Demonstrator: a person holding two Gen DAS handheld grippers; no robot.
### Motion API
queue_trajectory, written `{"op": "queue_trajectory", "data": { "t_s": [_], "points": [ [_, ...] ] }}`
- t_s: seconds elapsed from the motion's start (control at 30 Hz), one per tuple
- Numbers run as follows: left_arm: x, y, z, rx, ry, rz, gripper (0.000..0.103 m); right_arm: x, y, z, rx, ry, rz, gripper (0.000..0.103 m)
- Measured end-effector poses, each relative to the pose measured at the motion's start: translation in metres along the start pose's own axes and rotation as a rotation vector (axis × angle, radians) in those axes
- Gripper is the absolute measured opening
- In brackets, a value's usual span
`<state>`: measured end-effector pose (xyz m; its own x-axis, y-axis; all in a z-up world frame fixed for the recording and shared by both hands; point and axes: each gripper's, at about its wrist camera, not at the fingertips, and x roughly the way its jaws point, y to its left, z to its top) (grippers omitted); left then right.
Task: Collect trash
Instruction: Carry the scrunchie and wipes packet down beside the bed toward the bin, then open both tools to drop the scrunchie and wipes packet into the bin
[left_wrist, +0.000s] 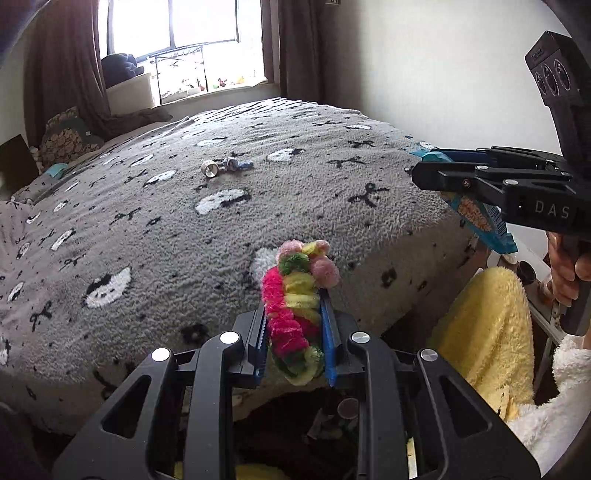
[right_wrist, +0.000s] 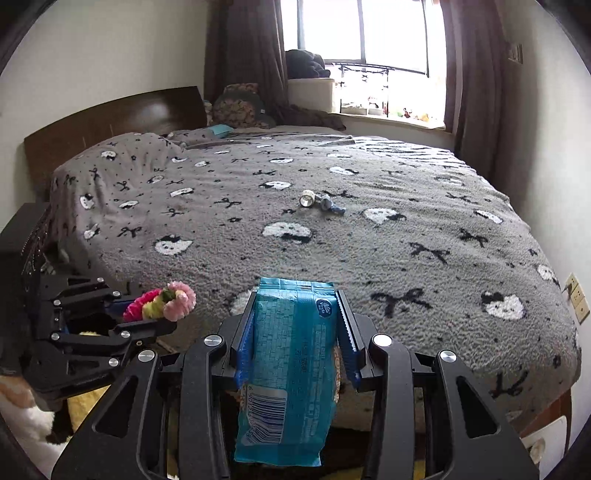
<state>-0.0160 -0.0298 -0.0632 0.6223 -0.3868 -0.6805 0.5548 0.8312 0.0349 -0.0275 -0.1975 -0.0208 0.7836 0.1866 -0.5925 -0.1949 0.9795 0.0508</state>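
Observation:
My left gripper (left_wrist: 293, 314) is shut on a fluffy pom-pom garland (left_wrist: 295, 295) of pink, yellow and green, held over the foot edge of the bed. It also shows at the lower left of the right wrist view (right_wrist: 162, 301). My right gripper (right_wrist: 295, 314) is shut on a blue snack wrapper (right_wrist: 288, 369) with a barcode, which hangs down between the fingers. In the left wrist view the right gripper (left_wrist: 424, 175) is at the right with the blue wrapper (left_wrist: 480, 221) under it. A small roll of tape and a blue-grey item (right_wrist: 321, 202) lie in the middle of the bed.
The bed (right_wrist: 406, 240) has a grey fleece blanket with white cat faces and black bows. A wooden headboard (right_wrist: 110, 122) stands at its far left. A window sill with clutter (right_wrist: 369, 107) and curtains are behind. A yellow fleece sleeve (left_wrist: 484, 325) is at the lower right.

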Motion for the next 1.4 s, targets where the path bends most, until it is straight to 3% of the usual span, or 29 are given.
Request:
{"op": "queue_trajectory", "data": {
  "t_s": [0.27,0.77,1.2,1.4],
  "points": [
    [0.023,-0.011,-0.049,-0.048,0.093,-0.009,0.023,0.012,-0.004,-0.050,0.082,0.077,-0.004,0.040],
    [0.112,-0.002,-0.136,-0.183,0.376,-0.001,0.023,0.096,-0.017,-0.133,0.181,0.338,0.001,0.040],
    [0.152,0.000,-0.173,-0.265,0.539,-0.127,0.023,0.146,-0.008,-0.187,0.255,0.545,0.121,0.040],
    [0.169,-0.003,-0.176,-0.277,0.592,-0.163,0.023,0.162,-0.006,-0.196,0.273,0.600,0.121,0.040]
  ]
}}
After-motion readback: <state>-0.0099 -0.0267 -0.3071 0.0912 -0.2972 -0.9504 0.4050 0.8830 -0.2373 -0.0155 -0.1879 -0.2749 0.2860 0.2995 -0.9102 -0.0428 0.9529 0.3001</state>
